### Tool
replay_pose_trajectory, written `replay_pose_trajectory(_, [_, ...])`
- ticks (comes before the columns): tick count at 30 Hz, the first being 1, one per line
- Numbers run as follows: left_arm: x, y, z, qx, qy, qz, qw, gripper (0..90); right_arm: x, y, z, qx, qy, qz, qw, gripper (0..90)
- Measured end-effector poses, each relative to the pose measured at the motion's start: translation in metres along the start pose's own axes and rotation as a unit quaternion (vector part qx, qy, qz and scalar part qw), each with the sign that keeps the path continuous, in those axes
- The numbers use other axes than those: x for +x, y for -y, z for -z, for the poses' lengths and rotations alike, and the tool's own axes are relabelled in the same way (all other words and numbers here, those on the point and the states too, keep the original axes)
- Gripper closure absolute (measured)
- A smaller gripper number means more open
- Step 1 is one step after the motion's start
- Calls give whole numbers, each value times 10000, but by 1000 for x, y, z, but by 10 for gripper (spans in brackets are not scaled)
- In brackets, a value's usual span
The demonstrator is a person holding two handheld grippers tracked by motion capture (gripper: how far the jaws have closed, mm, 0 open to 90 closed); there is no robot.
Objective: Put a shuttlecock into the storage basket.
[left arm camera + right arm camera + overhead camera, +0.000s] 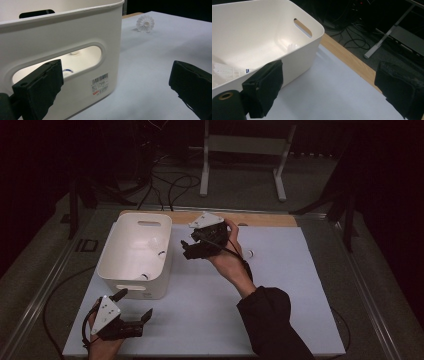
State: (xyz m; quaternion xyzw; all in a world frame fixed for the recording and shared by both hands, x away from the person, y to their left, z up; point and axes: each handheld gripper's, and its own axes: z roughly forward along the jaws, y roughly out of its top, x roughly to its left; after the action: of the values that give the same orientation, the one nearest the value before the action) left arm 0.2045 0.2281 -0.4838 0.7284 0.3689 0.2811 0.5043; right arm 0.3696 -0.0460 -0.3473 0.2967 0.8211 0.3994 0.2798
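A white plastic bin (116, 265) with handle slots stands on the left of the white table mat. White shuttlecocks lie inside it (151, 240) (293, 47), one with a blue band (229, 70). One more shuttlecock (248, 253) (145, 23) lies on the mat to the bin's right. My left gripper (134, 306) (115, 87) is open at the bin's near wall (75, 35), empty. My right gripper (186, 249) (332, 87) is open and empty, held above the mat beside the bin's right wall (307, 53).
The white mat (280, 300) covers the table, with a wooden strip (260, 218) (347, 58) along its far edge. Beyond it are a metal stand's legs (205, 165) and cables (170, 185) on the floor. A barcode label (100, 83) marks the bin's near wall.
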Motion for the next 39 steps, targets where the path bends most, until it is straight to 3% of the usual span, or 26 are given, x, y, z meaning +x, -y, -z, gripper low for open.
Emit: replay_pose_trajectory(39, [0,0,1,1,-9,-5,10000,3,-26,26,0,162,191,-278,9993,83])
